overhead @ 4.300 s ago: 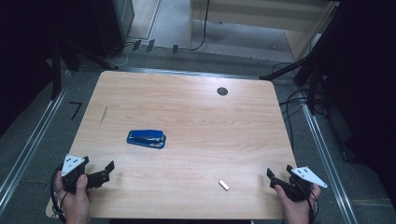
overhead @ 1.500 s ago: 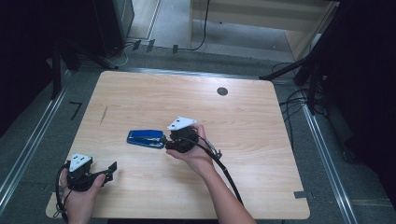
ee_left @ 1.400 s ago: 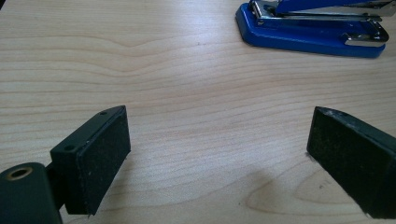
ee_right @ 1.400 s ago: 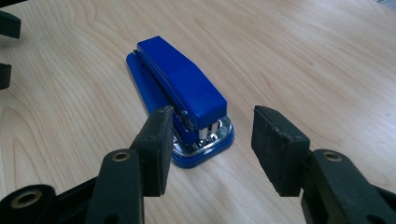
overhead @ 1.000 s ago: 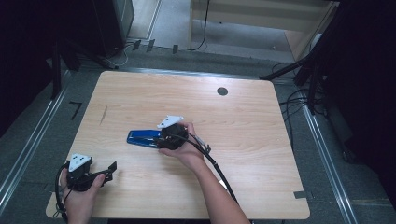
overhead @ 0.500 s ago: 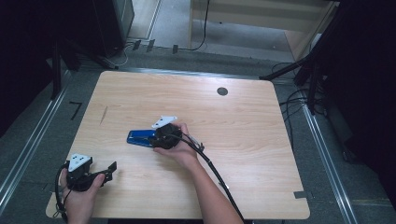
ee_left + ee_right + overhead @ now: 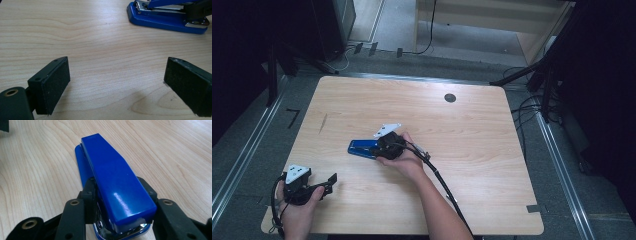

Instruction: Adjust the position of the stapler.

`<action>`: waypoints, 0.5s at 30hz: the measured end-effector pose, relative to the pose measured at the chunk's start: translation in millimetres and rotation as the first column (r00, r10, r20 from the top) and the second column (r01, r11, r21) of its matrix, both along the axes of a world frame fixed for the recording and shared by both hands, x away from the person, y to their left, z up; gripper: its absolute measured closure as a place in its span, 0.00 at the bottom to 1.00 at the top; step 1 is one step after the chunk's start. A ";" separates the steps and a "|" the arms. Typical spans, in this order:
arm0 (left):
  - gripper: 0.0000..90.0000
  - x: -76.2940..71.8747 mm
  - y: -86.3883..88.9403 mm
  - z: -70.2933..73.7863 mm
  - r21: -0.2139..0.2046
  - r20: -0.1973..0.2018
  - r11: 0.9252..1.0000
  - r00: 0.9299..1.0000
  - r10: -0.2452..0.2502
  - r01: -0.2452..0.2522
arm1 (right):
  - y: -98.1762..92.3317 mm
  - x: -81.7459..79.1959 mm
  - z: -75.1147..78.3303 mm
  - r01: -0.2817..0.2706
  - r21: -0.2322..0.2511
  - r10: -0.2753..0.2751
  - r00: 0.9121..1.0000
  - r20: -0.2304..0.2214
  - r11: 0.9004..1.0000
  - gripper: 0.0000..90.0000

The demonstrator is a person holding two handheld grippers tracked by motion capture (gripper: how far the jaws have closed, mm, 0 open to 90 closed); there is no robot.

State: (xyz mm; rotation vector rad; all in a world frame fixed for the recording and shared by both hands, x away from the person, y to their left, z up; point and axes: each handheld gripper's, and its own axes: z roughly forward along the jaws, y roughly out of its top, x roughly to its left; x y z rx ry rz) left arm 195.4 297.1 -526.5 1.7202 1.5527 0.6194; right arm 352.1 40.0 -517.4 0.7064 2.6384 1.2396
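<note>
The right gripper (image 7: 117,202) is closing on the blue stapler (image 7: 112,180): its jaws have just been narrowing and are now standing against both sides of the stapler's rear end, the pads pressing on it as far as the right gripper view shows. Gripping there, near the hinge, is probably leaving the front end free and keeping the long body in line with the hand. The stapler (image 7: 362,148) is lying flat on the wooden table (image 7: 472,150), its base down and its front end pointing away from the right gripper (image 7: 384,146), toward the table's left edge in the high view.

The left gripper (image 7: 329,181) is waiting nearer the person than the stapler and to the stapler's left, resting low over the table near its front left corner. Its jaws are standing wide with nothing but bare wood between them, and the left gripper view is looking across at the stapler (image 7: 165,20), as if it is being kept ready.

A small dark round spot (image 7: 450,98) is sitting well beyond the stapler, toward the table's far edge.
</note>
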 end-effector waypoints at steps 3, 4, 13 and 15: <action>0.08 0.1 -0.1 0.0 0.000 0.000 1.000 1.000 0.001 -0.001 | 1.1 -2.9 0.5 -0.020 -0.008 0.020 1.000 -0.003 1.000 0.71; 0.08 0.1 -0.1 0.0 0.001 0.000 1.000 1.000 0.001 -0.001 | 1.2 -4.0 0.9 -0.020 -0.011 0.020 1.000 -0.002 1.000 0.71; 0.08 0.1 -0.3 0.0 0.000 0.000 1.000 1.000 0.000 0.000 | -1.2 -9.5 3.4 0.023 -0.040 -0.023 1.000 -0.005 0.999 0.75; 0.08 0.2 -0.2 -0.1 -0.002 0.000 1.000 1.000 0.001 -0.001 | -1.0 -11.6 4.6 0.022 -0.055 -0.021 1.000 0.014 0.998 0.75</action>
